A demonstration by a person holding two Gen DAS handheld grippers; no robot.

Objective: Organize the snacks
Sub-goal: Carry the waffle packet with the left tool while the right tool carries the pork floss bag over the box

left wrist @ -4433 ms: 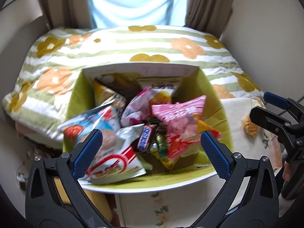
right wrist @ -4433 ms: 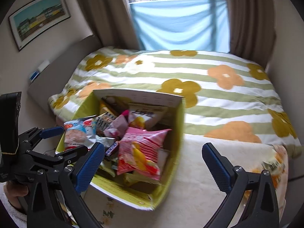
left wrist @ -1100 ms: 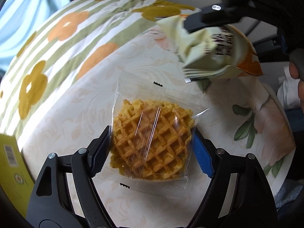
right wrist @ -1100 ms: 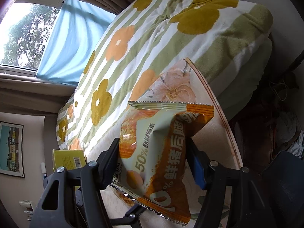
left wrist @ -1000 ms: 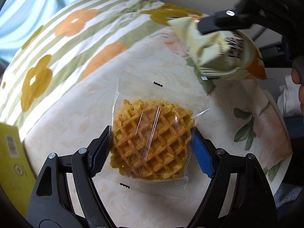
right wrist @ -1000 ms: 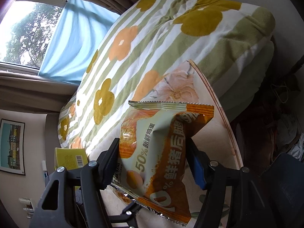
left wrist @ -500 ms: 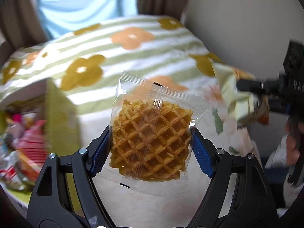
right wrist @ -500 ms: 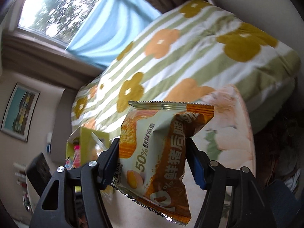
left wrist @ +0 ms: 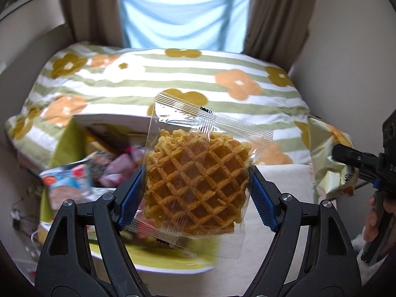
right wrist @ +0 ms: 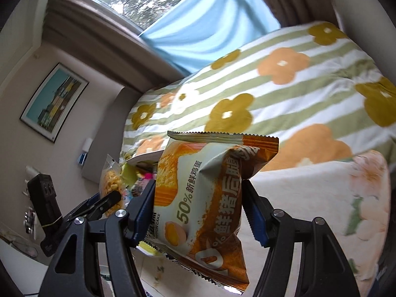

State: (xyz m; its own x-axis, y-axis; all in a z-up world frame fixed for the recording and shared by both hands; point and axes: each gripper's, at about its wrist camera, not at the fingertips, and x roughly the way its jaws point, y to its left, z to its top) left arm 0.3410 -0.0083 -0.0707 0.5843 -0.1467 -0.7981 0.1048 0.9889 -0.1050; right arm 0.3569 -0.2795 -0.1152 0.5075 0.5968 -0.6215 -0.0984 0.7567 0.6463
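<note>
My left gripper (left wrist: 195, 193) is shut on a clear-wrapped waffle packet (left wrist: 198, 175) and holds it in the air in front of the yellow-green snack box (left wrist: 61, 148), which is full of snack bags (left wrist: 74, 180). My right gripper (right wrist: 198, 212) is shut on an orange and pale-green cake packet (right wrist: 208, 198), held above the table. In the left wrist view that packet (left wrist: 326, 163) and the right gripper's finger show at the right edge. In the right wrist view the left gripper with the waffle packet (right wrist: 111, 185) is at the left, by the box (right wrist: 128, 175).
A table with a pale floral cloth (left wrist: 284, 180) carries the box; it also shows in the right wrist view (right wrist: 321, 198). Behind it lies a bed with a striped flower blanket (left wrist: 173, 79). A window with a blue cloth (left wrist: 183, 14) and curtains stand at the back.
Both grippers have lifted their packets off the table and swung left toward the snack box. The box has come further into view behind the waffle packet.
</note>
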